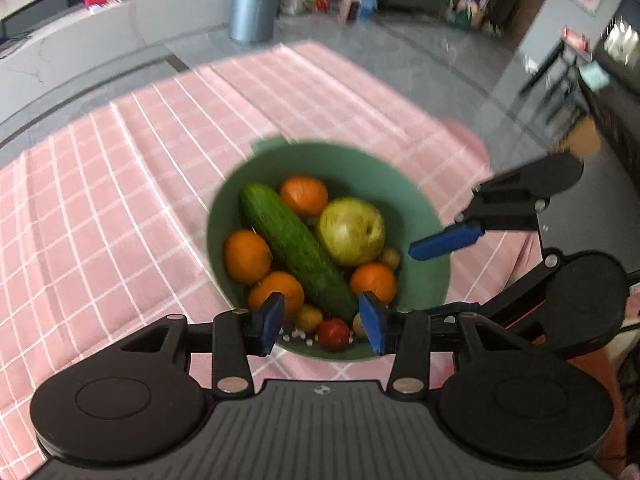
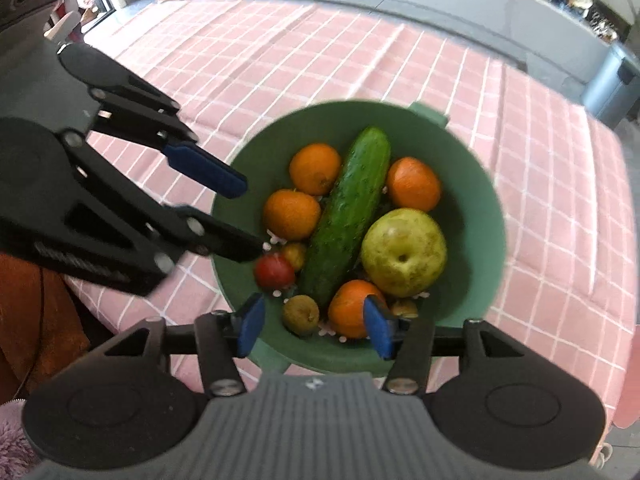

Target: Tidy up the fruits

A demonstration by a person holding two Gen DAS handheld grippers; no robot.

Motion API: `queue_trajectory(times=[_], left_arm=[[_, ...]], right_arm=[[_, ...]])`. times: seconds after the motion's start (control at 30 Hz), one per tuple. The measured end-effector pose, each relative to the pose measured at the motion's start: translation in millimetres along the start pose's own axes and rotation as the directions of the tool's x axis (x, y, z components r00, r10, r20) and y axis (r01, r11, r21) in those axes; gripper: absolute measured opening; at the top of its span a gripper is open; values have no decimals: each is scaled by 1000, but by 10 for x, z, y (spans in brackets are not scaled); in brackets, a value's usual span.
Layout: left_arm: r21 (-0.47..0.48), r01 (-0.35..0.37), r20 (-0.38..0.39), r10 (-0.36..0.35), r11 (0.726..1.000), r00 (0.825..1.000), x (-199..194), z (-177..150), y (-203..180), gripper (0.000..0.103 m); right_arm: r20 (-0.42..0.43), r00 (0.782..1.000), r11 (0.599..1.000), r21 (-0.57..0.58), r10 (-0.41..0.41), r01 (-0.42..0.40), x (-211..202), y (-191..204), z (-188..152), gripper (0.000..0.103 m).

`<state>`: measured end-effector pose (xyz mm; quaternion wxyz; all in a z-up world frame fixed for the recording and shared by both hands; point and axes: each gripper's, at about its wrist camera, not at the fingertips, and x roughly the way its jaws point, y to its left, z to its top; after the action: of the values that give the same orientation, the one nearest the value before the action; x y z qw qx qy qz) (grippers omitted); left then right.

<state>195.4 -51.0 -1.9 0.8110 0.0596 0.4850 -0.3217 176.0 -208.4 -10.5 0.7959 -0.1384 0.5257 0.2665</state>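
The left gripper (image 1: 322,322) and the right gripper (image 2: 314,328) both hang above the green bowl (image 2: 476,184) with fingers spread, holding nothing. I think the picking has not started: cucumber (image 2: 348,216), pear (image 2: 404,252), four oranges, a tomato (image 2: 274,270) and some small fruits all lie inside the bowl. Next, one gripper should go down on a single fruit; the cucumber on top seems easiest. The bowl stands on a pink checked tablecloth (image 1: 120,184). Behind are a grey bin (image 1: 254,4) and a cluttered counter.

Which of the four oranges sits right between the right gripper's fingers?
The orange nearest the right gripper, below the cucumber's end; the rest lie farther back.
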Motion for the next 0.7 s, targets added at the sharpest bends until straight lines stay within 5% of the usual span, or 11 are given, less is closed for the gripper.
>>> queue_trajectory(times=[0.17, 0.3, 0.5, 0.7], left_arm=[[-18, -64, 112, 66, 998, 991, -389, -73, -66, 54], [-33, -128, 218, 132, 991, 967, -674, -212, -222, 58], [-106, -249, 375, 270, 963, 887, -960, -510, -495, 67], [-164, -350, 448, 385, 922, 807, -1044, -799, -691, 83]], right_arm=[[120, 989, 995, 55, -84, 78, -378, 0, -69, 56], [230, 963, 987, 115, -140, 116, -640, 96, -180, 64], [388, 898, 965, 228, -208, 125, -977, 324, -441, 73], [514, 794, 938, 282, -324, 201, -1104, 636, -759, 83]])
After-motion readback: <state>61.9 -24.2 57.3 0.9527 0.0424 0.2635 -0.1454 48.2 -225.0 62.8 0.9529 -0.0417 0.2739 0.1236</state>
